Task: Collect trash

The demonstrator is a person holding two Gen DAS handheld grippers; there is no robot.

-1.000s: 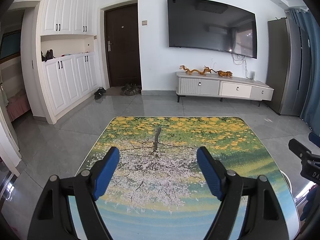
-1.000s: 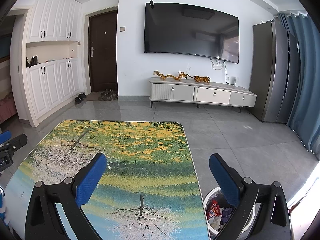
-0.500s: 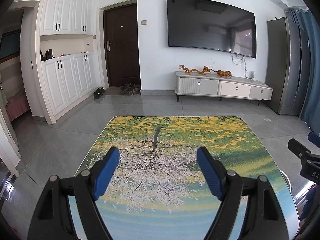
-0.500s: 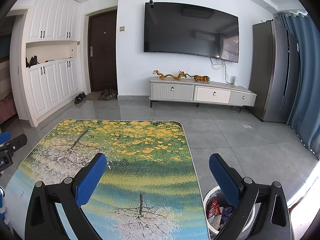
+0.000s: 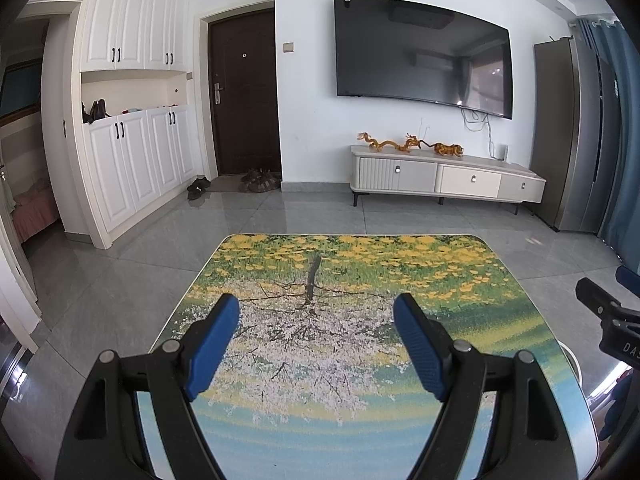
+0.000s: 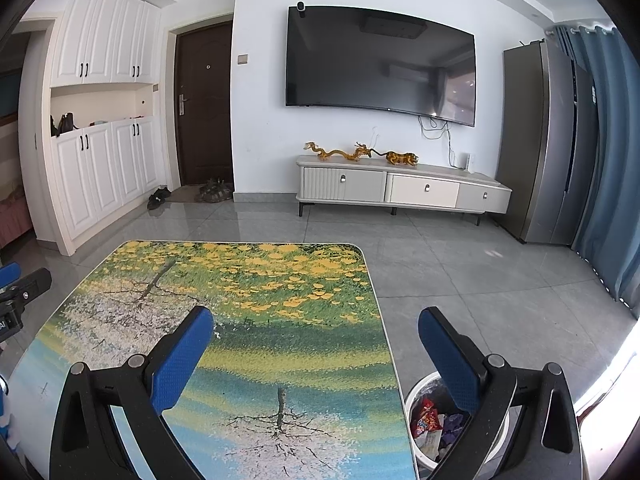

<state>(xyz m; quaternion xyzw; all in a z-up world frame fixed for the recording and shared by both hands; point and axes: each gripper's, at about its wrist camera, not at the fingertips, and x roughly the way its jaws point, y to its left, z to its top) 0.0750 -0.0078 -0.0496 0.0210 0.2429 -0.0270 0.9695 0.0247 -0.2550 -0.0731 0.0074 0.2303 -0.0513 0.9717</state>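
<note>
Both wrist views show a table covered with a printed tree-and-water scene. The left gripper hangs over the table's near edge, its blue-padded jaws spread wide with nothing between them. The right gripper hangs over the table's near right corner, likewise wide and holding nothing; one of its jaws projects past the right edge. In each view the other tool appears at the frame margin.

No loose trash is visible anywhere on the tabletop, from the near edge to the far corners. The task's material lies instead in the waste bin standing on the floor just beside the table's near right corner: red and purple wrappers fill it, partly hidden behind the right gripper's finger.

Compared with the frames of a second and half a second ago, practically nothing has changed: both tools hover in the same poses at the same spread, and the bin contents look alike. Judged from this stillness, a bare top and a filled bin, collection appears complete, or paused between items; any piece outside these views cannot be ruled out.
</note>
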